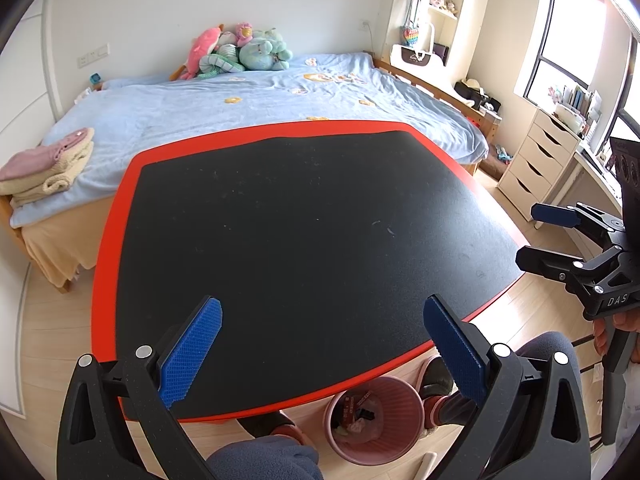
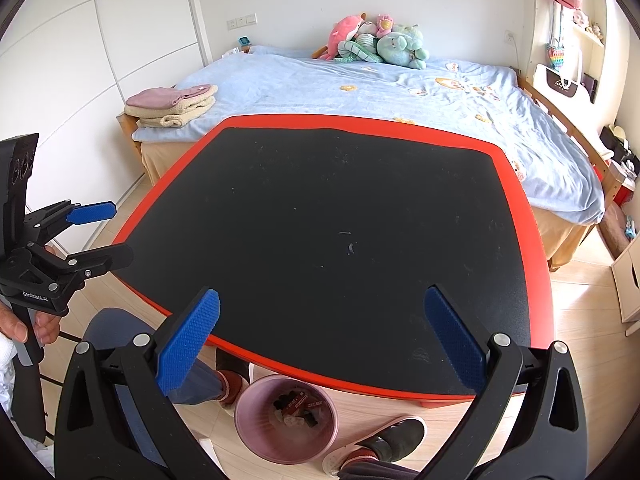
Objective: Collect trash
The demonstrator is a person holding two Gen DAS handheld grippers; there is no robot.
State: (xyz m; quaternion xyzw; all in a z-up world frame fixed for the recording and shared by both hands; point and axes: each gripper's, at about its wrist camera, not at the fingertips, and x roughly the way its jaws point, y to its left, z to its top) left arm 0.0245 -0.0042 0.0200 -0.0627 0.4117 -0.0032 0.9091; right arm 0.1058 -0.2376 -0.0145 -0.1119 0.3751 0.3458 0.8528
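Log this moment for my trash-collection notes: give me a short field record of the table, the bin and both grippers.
table: black mat top with red border; only faint specks visible, no trash pieces
bin: pink round plastic wastebasket on the floor at the table's near edge, wrappers inside
left gripper: open, empty, above the table's near edge
right gripper: open, empty, above the table's near edge
task state: trash appears already in the bin

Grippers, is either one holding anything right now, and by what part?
Nothing is held. The left gripper and right gripper are both open and empty above the table; trash sits in the pink bin.
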